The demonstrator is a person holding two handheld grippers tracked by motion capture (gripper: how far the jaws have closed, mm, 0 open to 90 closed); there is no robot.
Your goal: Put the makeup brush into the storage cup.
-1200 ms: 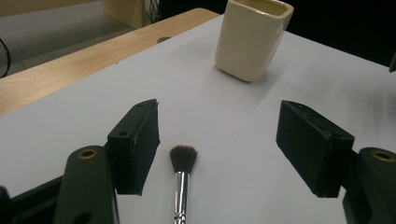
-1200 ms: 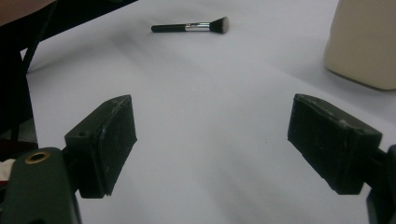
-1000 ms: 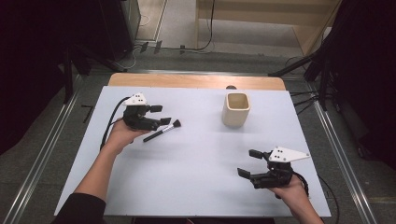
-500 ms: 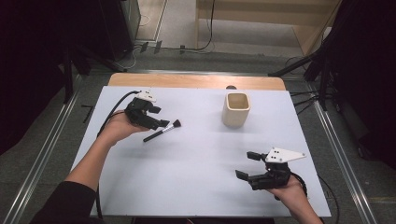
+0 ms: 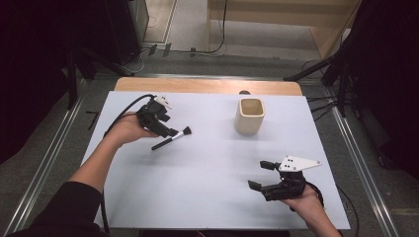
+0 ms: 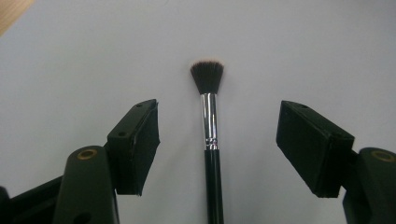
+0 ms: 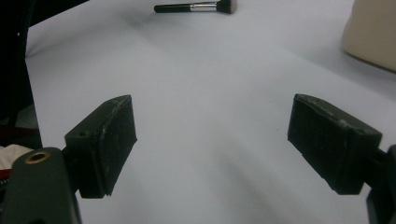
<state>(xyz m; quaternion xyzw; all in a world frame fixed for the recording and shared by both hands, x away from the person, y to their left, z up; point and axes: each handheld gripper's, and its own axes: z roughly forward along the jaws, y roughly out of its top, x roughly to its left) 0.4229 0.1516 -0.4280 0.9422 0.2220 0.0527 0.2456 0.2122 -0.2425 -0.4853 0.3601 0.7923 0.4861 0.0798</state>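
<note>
A black-handled makeup brush (image 5: 171, 138) with a silver ferrule and dark bristles lies flat on the white table (image 5: 207, 163). My left gripper (image 5: 165, 128) hovers over its handle, open. In the left gripper view the brush (image 6: 211, 140) runs straight up between the two jaws, touching neither. My right gripper (image 5: 261, 176) is open at the front right of the table, holding nothing. Its own view has the brush (image 7: 196, 7) far off at the top and a cream cup (image 7: 371, 32) at the upper right.
The cream square cup (image 5: 249, 115) stands upright at the back right of the table. A wooden strip (image 5: 207, 86) borders the far edge. Black cables trail from both grippers. Metal rails run along both sides of the table.
My left gripper has moved slightly right and down over the brush handle. The right gripper has barely shifted.
</note>
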